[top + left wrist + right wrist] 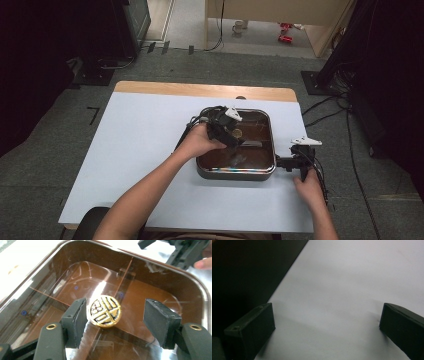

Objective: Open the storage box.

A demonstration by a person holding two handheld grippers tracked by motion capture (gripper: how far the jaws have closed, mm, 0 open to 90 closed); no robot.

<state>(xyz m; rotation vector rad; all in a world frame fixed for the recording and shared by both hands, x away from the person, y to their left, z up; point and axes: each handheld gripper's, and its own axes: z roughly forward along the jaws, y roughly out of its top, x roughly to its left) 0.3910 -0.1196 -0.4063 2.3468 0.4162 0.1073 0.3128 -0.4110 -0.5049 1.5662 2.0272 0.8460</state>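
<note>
1. A square brown pan (205, 169) with a clear brown lid sits on the white tabletop (135, 150), toward its right side.
2. The lid carries a round gold knob (104, 311) with a black pattern, in the middle of the glass.
3. The left hand-held gripper (113, 322) is over the pan, its jaws spread to either side of the knob. One pad (76, 320) is just beside the knob's edge, perhaps touching it; the other pad (160, 320) stands apart from it, so the knob is not pinched.
4. In the high view the left hand-held gripper (231, 134) hangs above the lid's middle, with the person's left hand (200, 142) behind it at the pan's left rim.
5. The right hand-held gripper (280, 162) lies low on the tabletop just beside the pan's right edge, held by the right hand (309, 187).
6. In its own view the right hand-held gripper's jaws (327, 327) stand wide apart over bare white tabletop, with nothing between them.
</note>
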